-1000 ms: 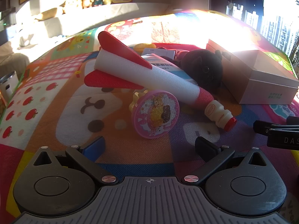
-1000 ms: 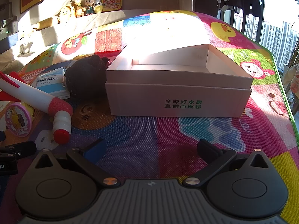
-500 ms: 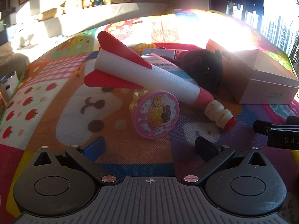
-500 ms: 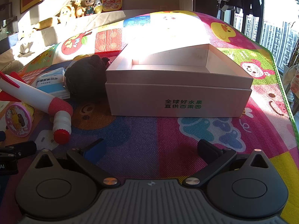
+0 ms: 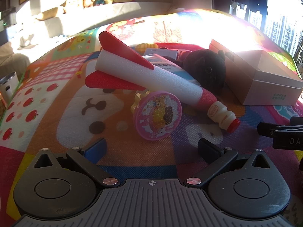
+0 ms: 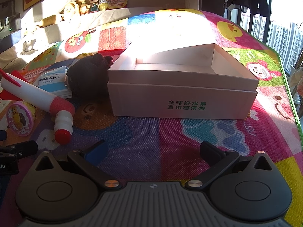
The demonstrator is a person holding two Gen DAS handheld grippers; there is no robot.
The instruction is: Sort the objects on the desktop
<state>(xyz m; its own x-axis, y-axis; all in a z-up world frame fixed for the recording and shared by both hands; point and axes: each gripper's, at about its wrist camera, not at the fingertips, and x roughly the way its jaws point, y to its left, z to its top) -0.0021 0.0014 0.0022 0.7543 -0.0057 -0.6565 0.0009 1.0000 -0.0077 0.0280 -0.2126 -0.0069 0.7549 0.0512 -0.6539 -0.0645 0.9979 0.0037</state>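
Note:
A white and red foam rocket (image 5: 147, 75) lies across the play mat, with a pink round toy (image 5: 157, 116) leaning in front of it and a small white bottle with a red cap (image 5: 222, 114) at its nose. A black plush toy (image 5: 206, 70) and a blue-white packet (image 6: 54, 81) lie behind. An open white box (image 6: 181, 92) stands to the right. My left gripper (image 5: 151, 147) is open and empty just before the pink toy. My right gripper (image 6: 153, 149) is open and empty in front of the box; the rocket (image 6: 36, 94) and bottle (image 6: 62, 126) show at its left.
The colourful mat (image 6: 151, 132) covers the whole surface. A yellow toy (image 5: 146, 46) lies behind the rocket. Plush figures (image 6: 90, 2) sit on a ledge at the back. A window (image 6: 280, 30) is at the right. The right gripper's finger shows in the left wrist view (image 5: 274, 132).

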